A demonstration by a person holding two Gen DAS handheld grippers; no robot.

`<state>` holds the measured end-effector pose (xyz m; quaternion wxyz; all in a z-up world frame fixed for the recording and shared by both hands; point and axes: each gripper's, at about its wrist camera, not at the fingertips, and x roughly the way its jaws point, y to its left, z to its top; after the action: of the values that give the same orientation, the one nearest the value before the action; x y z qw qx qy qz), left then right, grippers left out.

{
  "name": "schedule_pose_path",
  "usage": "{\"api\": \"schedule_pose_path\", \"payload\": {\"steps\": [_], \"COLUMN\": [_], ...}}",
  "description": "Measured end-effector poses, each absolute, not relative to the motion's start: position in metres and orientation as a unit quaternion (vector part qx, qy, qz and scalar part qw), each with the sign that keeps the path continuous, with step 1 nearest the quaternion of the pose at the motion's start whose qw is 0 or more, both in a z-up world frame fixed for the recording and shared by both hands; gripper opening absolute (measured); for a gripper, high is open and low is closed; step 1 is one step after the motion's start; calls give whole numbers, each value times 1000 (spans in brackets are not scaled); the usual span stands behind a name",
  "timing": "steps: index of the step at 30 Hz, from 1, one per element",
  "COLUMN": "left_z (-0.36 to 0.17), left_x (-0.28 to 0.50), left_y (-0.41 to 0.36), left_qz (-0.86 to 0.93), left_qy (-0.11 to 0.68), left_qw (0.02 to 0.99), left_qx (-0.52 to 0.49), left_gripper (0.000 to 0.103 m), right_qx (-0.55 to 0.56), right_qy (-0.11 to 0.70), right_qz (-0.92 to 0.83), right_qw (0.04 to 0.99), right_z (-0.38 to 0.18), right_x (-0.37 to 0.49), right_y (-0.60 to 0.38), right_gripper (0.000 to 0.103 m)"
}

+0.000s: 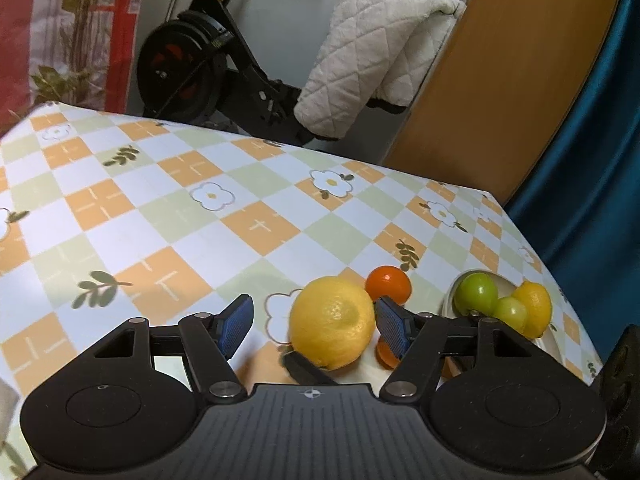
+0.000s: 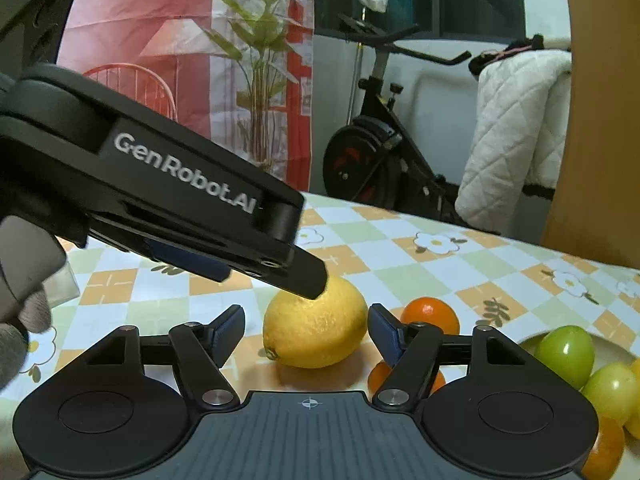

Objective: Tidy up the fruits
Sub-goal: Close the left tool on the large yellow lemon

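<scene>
Spreading wide, the left tongs [image 1: 316, 326] sit around a big lemon [image 1: 332, 322] on the table [image 1: 168, 208], the right blue pad [image 1: 394, 330] at the lemon's skin and the left pad clear of it. The right tongs [image 2: 306, 330] are spread as well, with the same lemon [image 2: 316, 324] between their tips and neither pad touching. Counted from the left camera: two lemons, two green fruits and two oranges. One orange [image 1: 389, 285] lies just behind the lemon, and another orange [image 1: 386, 354] shows partly under the right finger. A white bowl [image 1: 448, 300] holds two green fruits [image 1: 478, 292] and a second lemon [image 1: 534, 308]. Only the right camera shows the left tongs from outside, a dark finger [image 2: 308, 276] resting on top of the lemon, plus a third orange [image 2: 606, 450] at the bowl's near side. Behind the table stand an exercise bike [image 1: 200, 60] and a quilted blanket [image 1: 372, 60].
</scene>
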<state>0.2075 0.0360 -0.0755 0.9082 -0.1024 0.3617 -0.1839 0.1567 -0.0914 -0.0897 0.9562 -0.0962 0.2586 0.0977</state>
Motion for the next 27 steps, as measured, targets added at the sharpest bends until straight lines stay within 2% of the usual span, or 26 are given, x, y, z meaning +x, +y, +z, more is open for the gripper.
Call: {"api": "schedule_pose_path", "payload": {"steps": [8,12,14,16,27], "left_z": [-89,-90,-90,-89,-88], "left_x": [217,218,217,216,207], "left_y": [32,33,32,30,27], "left_qz": [-197,-196,-205,-209,-201], "left_qy": [380,377,375,373,370], "left_qw": [898,899,898,897,902], "left_qx": [-102,-105,-109,-108,-96], "left_gripper": [70,67,55,53,52], "right_qx": [-75,-63,-68,-68,-64], "right_qy": [291,290,290,289,286], "right_qz": [86,88,91,92,97], "right_qw": [950,951,950,950,951], "right_z": [-93,-94,-95,-95,-95], "right_x": [174,175,175,174,166], "right_y": [-97,-101,-100,-100,-101], "right_gripper": [67,64,60,59,58]}}
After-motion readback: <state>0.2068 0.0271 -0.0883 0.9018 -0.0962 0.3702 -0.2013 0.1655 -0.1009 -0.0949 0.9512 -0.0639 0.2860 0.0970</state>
